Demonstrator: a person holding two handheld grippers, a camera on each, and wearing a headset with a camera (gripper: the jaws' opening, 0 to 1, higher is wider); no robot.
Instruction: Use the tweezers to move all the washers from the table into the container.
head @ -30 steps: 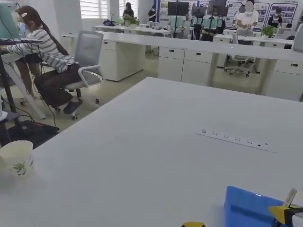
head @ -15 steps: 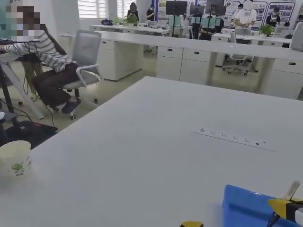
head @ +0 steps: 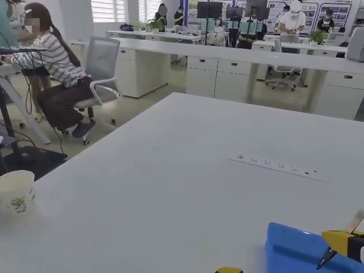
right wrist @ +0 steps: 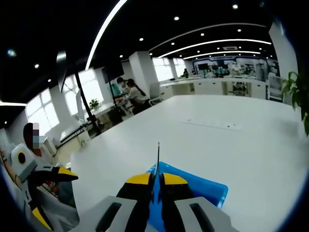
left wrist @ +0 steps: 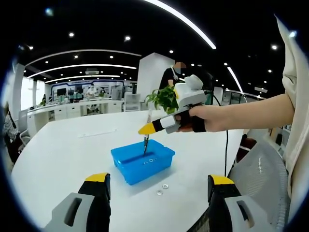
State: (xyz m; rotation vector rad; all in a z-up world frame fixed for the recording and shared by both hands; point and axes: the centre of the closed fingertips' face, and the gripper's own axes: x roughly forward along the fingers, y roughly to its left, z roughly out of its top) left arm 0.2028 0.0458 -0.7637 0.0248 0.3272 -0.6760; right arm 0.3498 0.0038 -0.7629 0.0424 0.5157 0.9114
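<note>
A blue container (left wrist: 142,163) sits on the white table (left wrist: 63,154) with a few washers (left wrist: 150,160) inside. Two washers (left wrist: 162,189) lie on the table just in front of it. My right gripper (left wrist: 145,129), held in a hand, is shut on the tweezers (left wrist: 146,144), whose tips point down into the container. In the right gripper view the tweezers (right wrist: 157,162) stick out from between the shut jaws of my right gripper (right wrist: 157,180), above the container (right wrist: 205,189). My left gripper (left wrist: 158,180) stands open and holds nothing. In the head view the container (head: 293,251) and right gripper (head: 341,243) are at bottom right.
A paper cup (head: 16,192) stands at the table's left edge. A flush power strip (head: 278,168) lies mid-table. A potted plant (left wrist: 164,99) stands behind the container. A person sits on an office chair (head: 99,74) beyond the table's far left.
The head camera has drifted slightly. At the right edge my right gripper has tipped down, and the tweezers' point now shows over the container.
</note>
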